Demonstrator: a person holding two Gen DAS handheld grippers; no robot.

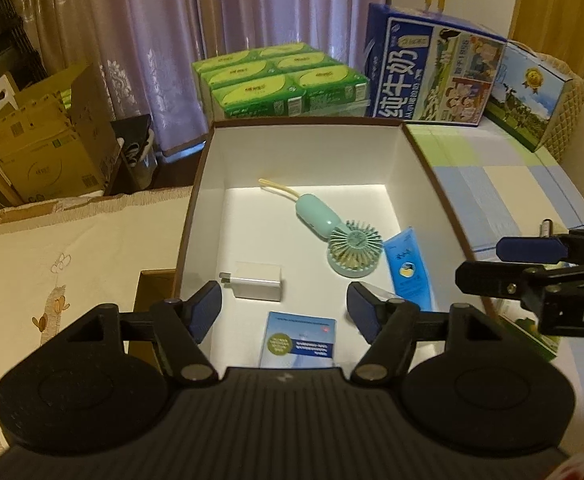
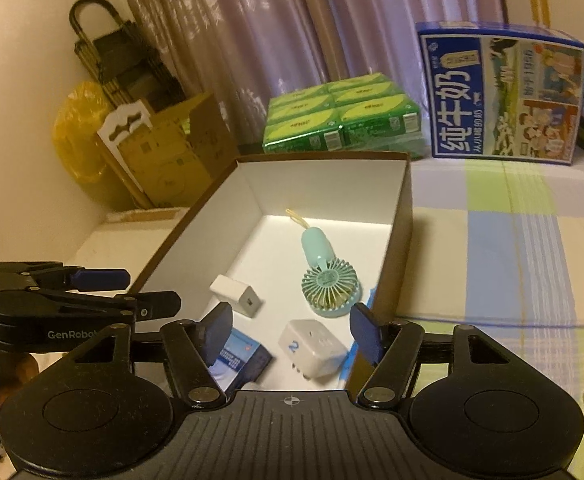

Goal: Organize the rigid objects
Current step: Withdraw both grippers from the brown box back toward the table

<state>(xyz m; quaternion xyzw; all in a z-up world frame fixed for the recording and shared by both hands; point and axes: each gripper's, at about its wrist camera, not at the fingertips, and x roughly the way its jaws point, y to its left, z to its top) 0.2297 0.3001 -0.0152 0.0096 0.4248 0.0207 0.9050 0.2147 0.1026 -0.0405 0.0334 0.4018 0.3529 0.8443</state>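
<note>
- Tools: left tool and right tool both hang open and empty above the box.
- Mint handheld fan lies mid-frame beyond both, handle toward the far wall; neither tool is clearly nearer.

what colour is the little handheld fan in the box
Mint green handheld fan, with a pale yellow strap; clearest in the left wrist view.

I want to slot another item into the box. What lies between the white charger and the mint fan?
Nothing: in the left wrist view, bare white box floor separates the white charger from the mint fan. The right wrist view agrees.
</note>
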